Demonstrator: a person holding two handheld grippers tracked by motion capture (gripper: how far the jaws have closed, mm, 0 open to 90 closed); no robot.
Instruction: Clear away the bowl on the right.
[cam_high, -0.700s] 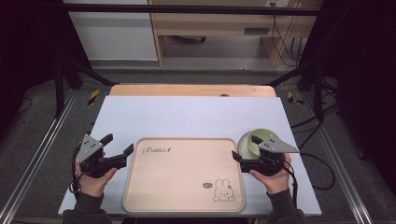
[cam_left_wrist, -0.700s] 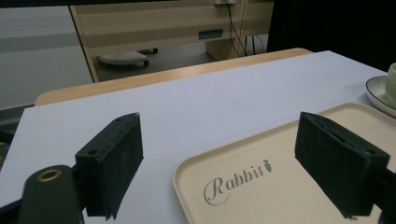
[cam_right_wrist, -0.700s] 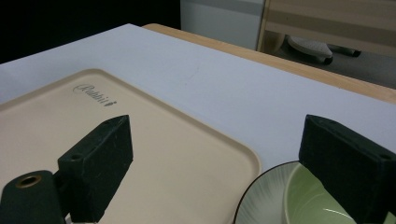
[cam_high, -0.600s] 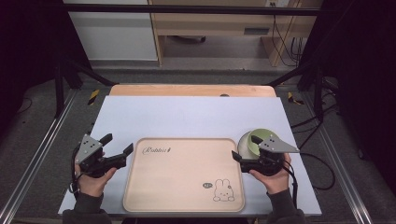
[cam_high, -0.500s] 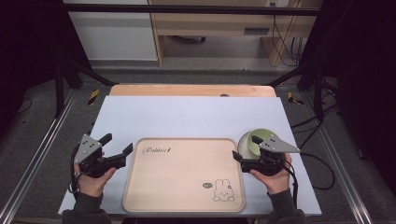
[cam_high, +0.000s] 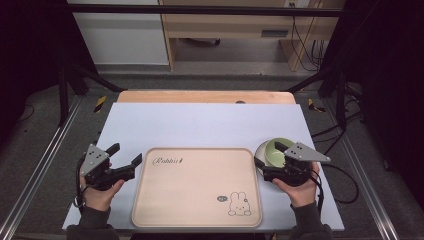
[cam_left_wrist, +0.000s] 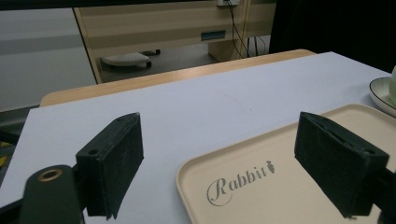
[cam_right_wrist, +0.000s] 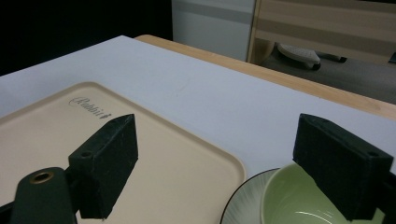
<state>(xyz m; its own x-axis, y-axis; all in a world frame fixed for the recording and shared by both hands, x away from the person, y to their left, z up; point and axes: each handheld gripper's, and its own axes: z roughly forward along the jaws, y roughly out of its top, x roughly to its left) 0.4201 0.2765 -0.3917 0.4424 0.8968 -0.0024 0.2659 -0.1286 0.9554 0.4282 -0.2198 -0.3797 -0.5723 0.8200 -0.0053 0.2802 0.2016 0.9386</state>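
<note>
Nothing moved since earlier, right gripper (cam_high: 272, 161) open — green bowl (cam_high: 274, 151) just beneath

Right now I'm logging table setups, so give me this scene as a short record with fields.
surface: white table top
tray: beige tray, rabbit print, nothing on it
bowl: green bowl on a plate, right of the tray
left gripper: open, at the tray's left edge, holds nothing
right gripper: open, at the bowl, holds nothing
</note>
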